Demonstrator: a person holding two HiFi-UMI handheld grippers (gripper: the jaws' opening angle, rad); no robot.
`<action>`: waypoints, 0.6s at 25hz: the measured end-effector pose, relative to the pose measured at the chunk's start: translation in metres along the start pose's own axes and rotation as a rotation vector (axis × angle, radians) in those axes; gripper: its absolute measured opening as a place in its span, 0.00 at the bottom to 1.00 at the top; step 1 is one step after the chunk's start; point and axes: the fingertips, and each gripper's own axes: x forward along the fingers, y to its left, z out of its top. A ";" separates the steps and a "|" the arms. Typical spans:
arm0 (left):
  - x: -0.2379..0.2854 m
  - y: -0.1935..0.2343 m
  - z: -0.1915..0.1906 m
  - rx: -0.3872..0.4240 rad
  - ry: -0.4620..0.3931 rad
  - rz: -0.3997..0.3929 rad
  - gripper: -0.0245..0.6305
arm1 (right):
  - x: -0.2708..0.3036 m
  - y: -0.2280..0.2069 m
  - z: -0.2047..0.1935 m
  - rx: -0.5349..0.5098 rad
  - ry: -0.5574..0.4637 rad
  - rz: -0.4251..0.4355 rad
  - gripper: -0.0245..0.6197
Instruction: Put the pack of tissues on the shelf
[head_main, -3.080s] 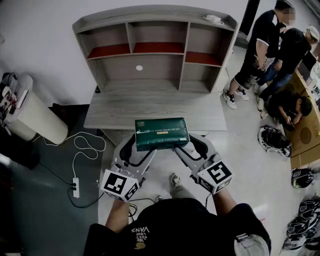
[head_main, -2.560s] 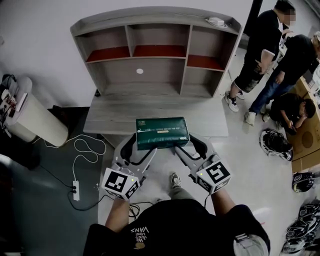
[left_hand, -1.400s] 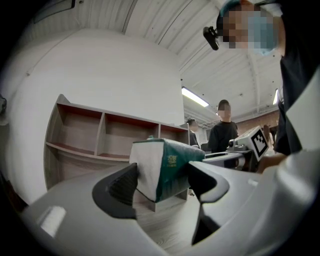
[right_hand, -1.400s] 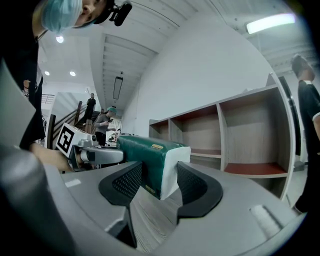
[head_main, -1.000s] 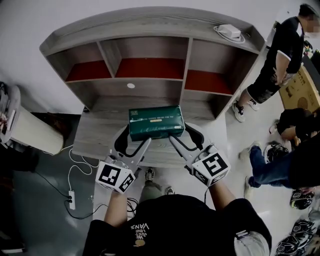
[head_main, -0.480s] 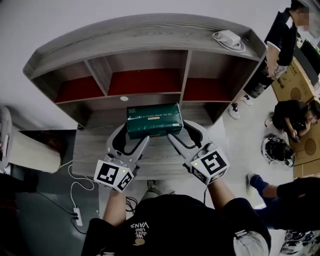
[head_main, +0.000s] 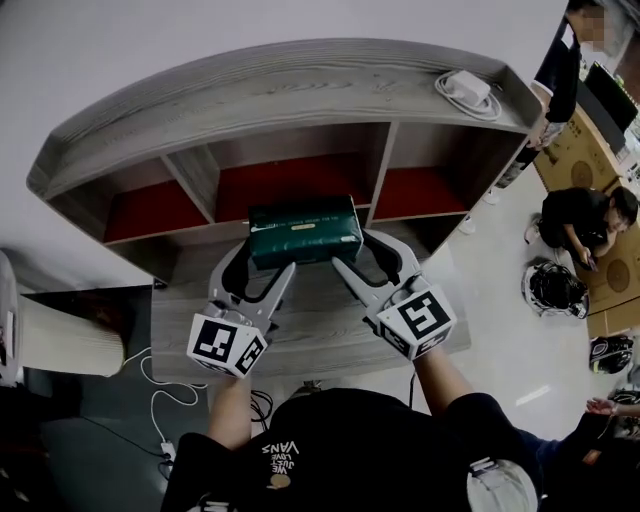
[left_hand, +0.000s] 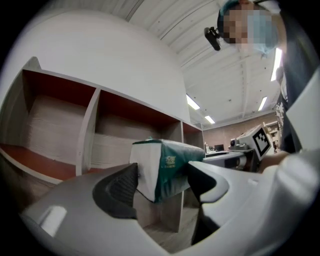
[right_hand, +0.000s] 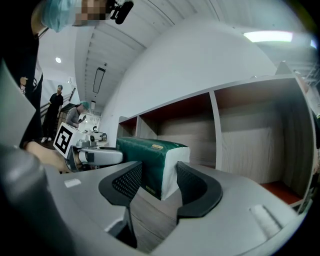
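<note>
1. The step in hand, as it looks, is the carry: the green, plastic-wrapped, rectangular pack of tissues (head_main: 305, 230) hangs in the air between both grippers, in front of the grey wooden shelf unit (head_main: 280, 90), and rests on nothing yet.

2. The left gripper (head_main: 256, 262) has its jaws closed a moderate way onto the left end of the pack. In the left gripper view, the pack's white end face and green side (left_hand: 170, 165) sit wedged between the two dark pads of the left gripper (left_hand: 160, 182).

3. The right gripper (head_main: 368, 258) holds the right end the same way. In the right gripper view, the pack's corner (right_hand: 150, 155) is pinched between the two ribbed pads of the right gripper (right_hand: 159, 182).

4. From the head view, the pack lies level, long side across, just before the front edge of the red-floored middle compartment (head_main: 290, 185), above the back edge of the grey desk surface (head_main: 320, 335).

5. The next move probably calls for pushing both grippers forward together, keeping the pack level so it clears the upright dividers on either side. It then needs lowering onto the red floor before either pair of jaws opens.
</note>
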 end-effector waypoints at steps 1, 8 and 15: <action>0.003 0.004 -0.001 0.000 -0.001 -0.005 0.59 | 0.005 -0.002 0.002 -0.007 -0.007 -0.007 0.36; 0.021 0.027 -0.004 0.016 0.005 -0.027 0.58 | 0.029 -0.012 0.000 -0.026 0.017 -0.046 0.36; 0.035 0.043 -0.012 0.019 0.020 -0.028 0.58 | 0.047 -0.023 -0.003 -0.052 0.020 -0.082 0.36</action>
